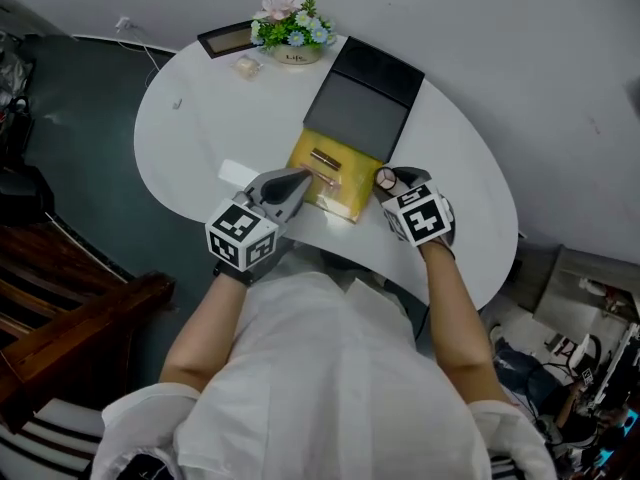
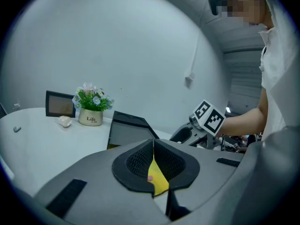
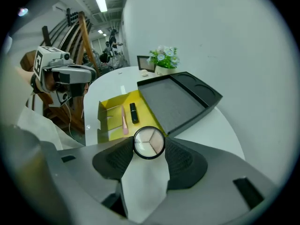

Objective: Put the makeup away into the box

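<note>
The right claw (image 3: 149,146) is clamped on a round compact (image 3: 149,141). Its two pads press the black rim from both sides, and three pale shades show on the compact's face. In the head view the compact (image 1: 386,179) is held just beside the near right corner of the yellow box (image 1: 345,200), not inside it.

The box lies open in the middle of the white table (image 1: 200,133). Its dark grey lid (image 1: 362,108) lies flat on the far side, touching the box. Inside the box are a black lipstick (image 3: 133,112) and, just left of it, a thin pink stick (image 3: 124,120).

The left claw (image 2: 153,146) is closed, with its pads together and nothing between them. It is at the near left edge of the box. A white card (image 1: 238,173) lies on the table left of this claw. A flower pot (image 1: 292,33) stands at the far edge of the table.
</note>
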Motion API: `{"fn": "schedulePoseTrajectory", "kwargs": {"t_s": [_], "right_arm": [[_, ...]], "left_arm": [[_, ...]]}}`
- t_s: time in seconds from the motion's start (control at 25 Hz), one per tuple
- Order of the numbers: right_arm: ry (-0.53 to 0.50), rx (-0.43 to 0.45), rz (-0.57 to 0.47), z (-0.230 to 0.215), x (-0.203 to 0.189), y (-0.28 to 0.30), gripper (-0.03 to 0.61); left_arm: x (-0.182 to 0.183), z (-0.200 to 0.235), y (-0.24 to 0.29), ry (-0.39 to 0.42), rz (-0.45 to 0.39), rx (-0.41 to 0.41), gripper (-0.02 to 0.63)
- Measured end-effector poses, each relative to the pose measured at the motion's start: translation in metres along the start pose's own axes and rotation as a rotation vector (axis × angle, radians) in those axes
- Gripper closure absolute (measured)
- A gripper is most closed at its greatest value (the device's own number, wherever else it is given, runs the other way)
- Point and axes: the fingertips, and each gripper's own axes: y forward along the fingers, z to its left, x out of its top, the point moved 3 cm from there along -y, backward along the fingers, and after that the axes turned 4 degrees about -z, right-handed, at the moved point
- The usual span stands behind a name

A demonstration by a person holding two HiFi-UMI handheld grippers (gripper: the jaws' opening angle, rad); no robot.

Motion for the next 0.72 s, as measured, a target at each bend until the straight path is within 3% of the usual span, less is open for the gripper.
{"fn": "schedulePoseTrajectory", "kwargs": {"t_s": [0.32, 0.72], "right_arm": [[-0.158, 0.111, 0.044, 0.057, 0.033, 0.039, 0.368], [-0.413, 0.183, 0.176, 0.083, 0.022, 0.077, 0.368]], "left_arm": [[-0.001, 0.011, -0.011, -0.006, -0.015, 0.008, 0.594], [-0.002, 0.023, -0.018, -0.021, -0.021, 0.018, 0.594]]}}
